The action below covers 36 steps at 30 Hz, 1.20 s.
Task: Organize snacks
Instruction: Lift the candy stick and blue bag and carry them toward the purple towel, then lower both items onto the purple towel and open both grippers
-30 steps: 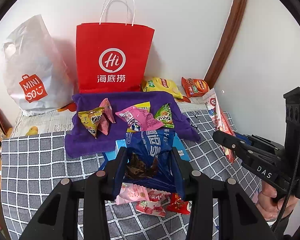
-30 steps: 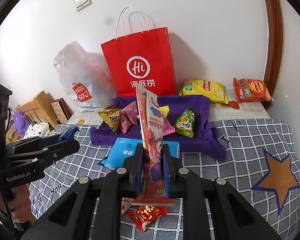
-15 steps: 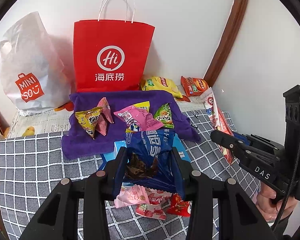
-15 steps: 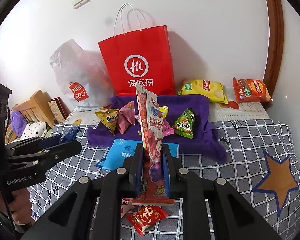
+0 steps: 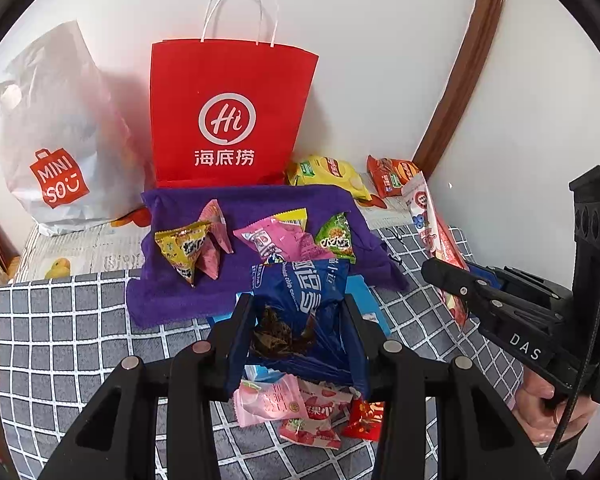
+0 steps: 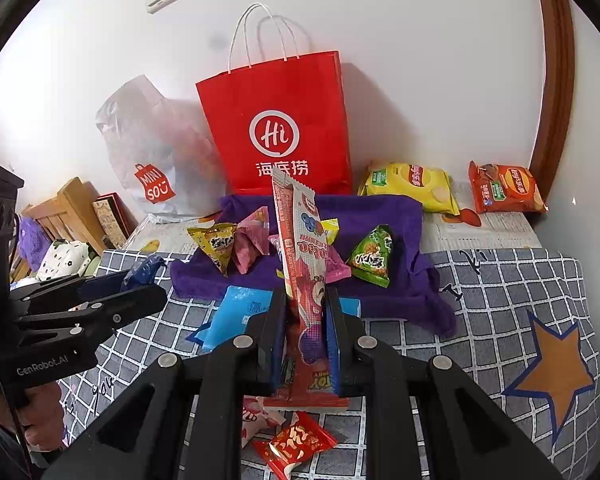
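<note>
I have my left gripper (image 5: 300, 332) squeezing the blue cookie bag (image 5: 304, 312) and my right gripper (image 6: 304, 340) squeezing the long red snack (image 6: 300, 264), both just in front of the purple cloth (image 6: 384, 216), so I should go slow and set them down there gently.

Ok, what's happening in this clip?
A person is sorting snacks with a claw in each hand. The left claw grips a blue chip bag; the right claw is shut on a long red wrapper held upright. Several small packs already sit on the purple cloth in front of the red bag, and a few lie loose on the checked cover.
</note>
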Each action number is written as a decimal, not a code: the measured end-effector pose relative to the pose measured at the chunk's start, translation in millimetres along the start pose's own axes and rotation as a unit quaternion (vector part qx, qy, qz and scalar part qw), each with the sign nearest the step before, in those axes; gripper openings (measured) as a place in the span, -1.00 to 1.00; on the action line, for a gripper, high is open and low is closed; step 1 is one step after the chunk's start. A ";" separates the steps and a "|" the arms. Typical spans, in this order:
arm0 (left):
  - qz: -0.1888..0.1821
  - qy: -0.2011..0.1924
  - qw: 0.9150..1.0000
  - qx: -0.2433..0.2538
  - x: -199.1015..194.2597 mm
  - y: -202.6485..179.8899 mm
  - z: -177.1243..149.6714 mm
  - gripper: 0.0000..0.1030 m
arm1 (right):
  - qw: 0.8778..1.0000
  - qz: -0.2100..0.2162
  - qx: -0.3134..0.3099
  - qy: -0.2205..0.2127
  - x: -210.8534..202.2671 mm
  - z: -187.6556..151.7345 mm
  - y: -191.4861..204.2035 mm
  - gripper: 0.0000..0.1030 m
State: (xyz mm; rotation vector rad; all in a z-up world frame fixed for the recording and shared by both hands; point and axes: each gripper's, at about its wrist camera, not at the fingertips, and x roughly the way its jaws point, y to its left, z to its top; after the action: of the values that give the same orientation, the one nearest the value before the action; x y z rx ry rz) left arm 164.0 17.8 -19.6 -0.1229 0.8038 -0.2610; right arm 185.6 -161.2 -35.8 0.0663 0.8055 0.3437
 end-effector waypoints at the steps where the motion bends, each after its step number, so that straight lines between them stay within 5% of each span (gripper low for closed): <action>1: 0.000 0.000 1.000 0.000 0.7 0.8 2.2 -0.22 | 1.000 -0.001 -0.001 0.000 0.8 1.7 0.2 -0.65; 17: 0.015 -0.002 1.000 -0.002 24.7 15.8 34.6 -0.22 | 1.000 -0.014 -0.011 0.000 29.1 33.0 -1.3 -0.65; 36: 0.024 0.027 0.999 -0.022 102.3 33.4 82.4 -0.22 | 0.999 -0.018 0.007 0.036 113.5 85.0 -47.5 -0.65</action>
State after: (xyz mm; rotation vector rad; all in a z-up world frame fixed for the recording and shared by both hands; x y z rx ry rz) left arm 297.8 22.4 -40.8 -0.1379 0.8658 -0.2024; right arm 332.3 -162.9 -64.7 0.0526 0.8802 0.3081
